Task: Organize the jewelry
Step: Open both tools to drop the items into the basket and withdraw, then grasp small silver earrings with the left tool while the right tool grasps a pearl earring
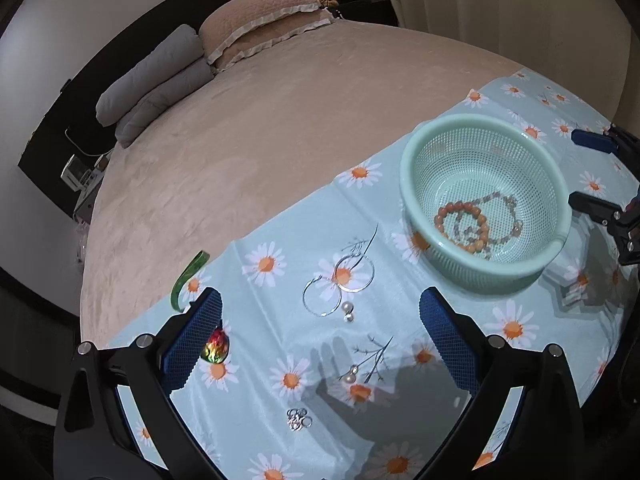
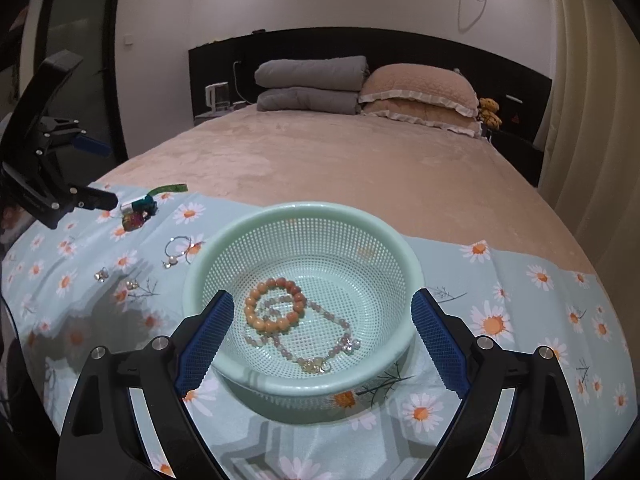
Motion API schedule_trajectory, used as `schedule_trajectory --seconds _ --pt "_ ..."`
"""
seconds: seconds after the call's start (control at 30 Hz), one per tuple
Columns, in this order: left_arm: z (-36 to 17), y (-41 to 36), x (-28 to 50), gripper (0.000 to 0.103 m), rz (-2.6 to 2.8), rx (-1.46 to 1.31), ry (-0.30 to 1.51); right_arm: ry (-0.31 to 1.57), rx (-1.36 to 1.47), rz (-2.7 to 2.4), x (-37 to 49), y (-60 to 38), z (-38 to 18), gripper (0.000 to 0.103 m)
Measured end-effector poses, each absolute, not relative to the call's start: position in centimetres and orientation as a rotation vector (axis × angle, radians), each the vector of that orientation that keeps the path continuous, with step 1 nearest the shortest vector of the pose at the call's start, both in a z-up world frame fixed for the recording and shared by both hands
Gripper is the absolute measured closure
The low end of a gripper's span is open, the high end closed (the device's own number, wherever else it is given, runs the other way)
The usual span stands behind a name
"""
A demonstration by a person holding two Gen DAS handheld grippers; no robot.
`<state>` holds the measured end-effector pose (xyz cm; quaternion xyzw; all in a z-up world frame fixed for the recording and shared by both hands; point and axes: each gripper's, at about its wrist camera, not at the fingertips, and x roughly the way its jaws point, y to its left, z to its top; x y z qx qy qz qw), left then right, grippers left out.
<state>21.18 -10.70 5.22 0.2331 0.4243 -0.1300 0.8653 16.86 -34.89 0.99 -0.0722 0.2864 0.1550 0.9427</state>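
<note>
Where the pieces lie: while both grippers stand wide and hold nothing, loose jewelry lies on the daisy cloth, ahead of and beneath the left gripper.
Left gripper: jaws spread, empty; a rainbow pendant touches its left pad, and a green bangle lies just beyond.
Between its fingers: two thin wire hoop earrings, pearl drops and a small silver cluster.
Nearer hand: judged the left.
Basket: the mesh plastic basket sits right of the left gripper, holding an orange bead bracelet and a pale bead chain.
Right gripper: open, empty, flanking the basket's near rim.
</note>
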Motion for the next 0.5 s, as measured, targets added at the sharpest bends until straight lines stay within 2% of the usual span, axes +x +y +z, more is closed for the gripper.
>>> schedule_trajectory --seconds 0.27,0.5 --pt "2.2 -4.9 18.7 0.006 -0.214 0.425 0.95 0.605 -0.13 0.337 16.6 -31.7 0.7 0.017" --pt "-0.4 0.1 17.8 0.006 -0.195 0.326 0.995 0.6 -0.232 0.456 15.3 -26.0 0.2 0.017"
